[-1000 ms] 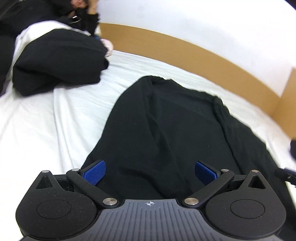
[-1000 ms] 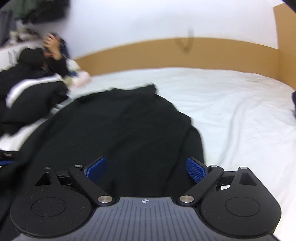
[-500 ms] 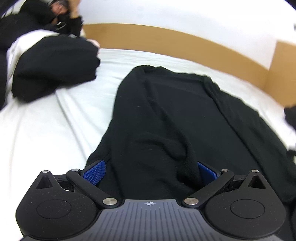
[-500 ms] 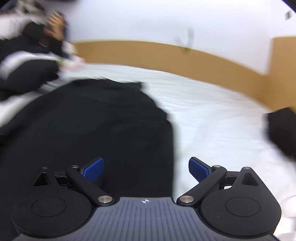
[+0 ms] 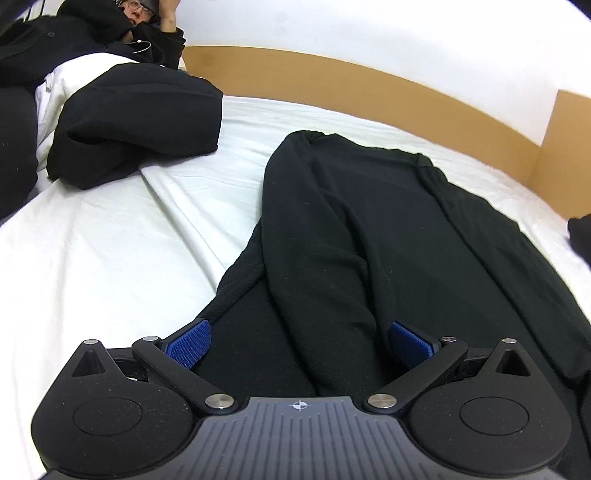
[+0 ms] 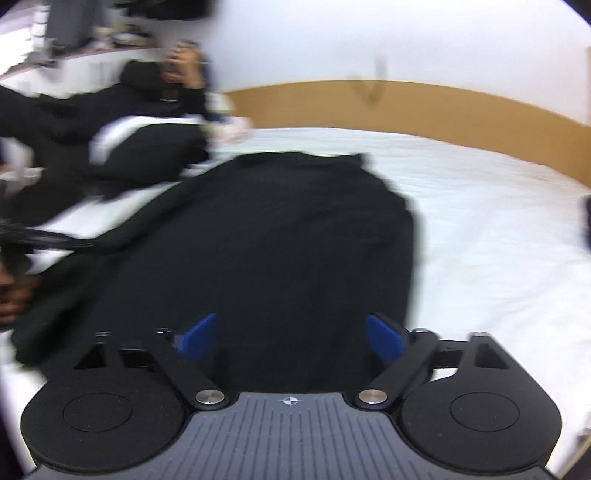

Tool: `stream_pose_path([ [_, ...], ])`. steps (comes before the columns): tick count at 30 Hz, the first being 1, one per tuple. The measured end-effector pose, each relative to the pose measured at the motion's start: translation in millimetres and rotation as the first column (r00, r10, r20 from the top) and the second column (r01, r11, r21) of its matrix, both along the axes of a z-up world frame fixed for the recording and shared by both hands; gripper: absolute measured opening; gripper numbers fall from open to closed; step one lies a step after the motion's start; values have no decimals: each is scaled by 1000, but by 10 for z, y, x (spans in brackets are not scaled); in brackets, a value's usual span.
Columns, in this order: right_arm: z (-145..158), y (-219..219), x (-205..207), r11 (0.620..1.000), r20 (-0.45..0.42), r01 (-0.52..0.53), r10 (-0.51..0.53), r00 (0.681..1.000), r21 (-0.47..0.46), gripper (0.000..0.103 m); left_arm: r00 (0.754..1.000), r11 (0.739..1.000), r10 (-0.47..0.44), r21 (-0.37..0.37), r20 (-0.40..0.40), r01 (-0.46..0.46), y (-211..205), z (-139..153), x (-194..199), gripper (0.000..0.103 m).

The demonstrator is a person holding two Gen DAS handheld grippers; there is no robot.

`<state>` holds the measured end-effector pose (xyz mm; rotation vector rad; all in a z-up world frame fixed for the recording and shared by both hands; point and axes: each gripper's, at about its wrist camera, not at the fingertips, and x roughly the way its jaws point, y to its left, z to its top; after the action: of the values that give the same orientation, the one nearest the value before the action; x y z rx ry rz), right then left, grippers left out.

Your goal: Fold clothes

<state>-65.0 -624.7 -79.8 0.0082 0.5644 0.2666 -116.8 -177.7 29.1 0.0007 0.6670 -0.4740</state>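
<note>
Both grippers have slid over the black garment point(image 5: 369, 229) mid-bed: left gripper point(image 5: 299, 341) jaws apart astride a fold, right gripper point(image 6: 291, 332) closing near its right edge, suggesting the next fold's grasp.

White bed point(image 5: 110, 258) carries a spread black garment point(image 5: 369, 229) and, perhaps, a black pillow point(image 5: 140, 122).

A white sheet point(image 5: 110, 258) covers the bed, with a tan headboard point(image 5: 369, 92) and a person point(image 5: 92, 33) beyond
</note>
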Motion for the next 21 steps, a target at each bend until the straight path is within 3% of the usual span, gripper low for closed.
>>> stream_pose_path([
  [3,3,318,-225,978,24,-174,177,984,-114,74,1000,999,-7,52,10,6,-70,1,-8,102],
  [5,15,406,-446,964,2,-240,242,970,-115,65,1000,999,-10,51,10,10,-62,-7,28,102],
  [7,48,497,-646,952,-24,-285,284,958,-115,65,1000,999,-11,31,4,11,-25,-6,49,102],
  [9,75,450,-729,967,-51,-229,224,973,-110,63,1000,1000,-14,13,0,14,8,-10,61,102],
  [14,-21,-27,-1182,994,-113,-85,93,989,73,62,1000,1000,-6,0,1,6,22,-17,64,102],
  [17,-58,-157,-1289,992,-151,-117,121,981,37,57,1000,1000,-7,22,5,7,-8,-16,55,102],
  [21,-59,-209,-1298,980,-154,-181,191,969,79,47,1000,1000,-4,2,2,4,19,-19,65,102],
])
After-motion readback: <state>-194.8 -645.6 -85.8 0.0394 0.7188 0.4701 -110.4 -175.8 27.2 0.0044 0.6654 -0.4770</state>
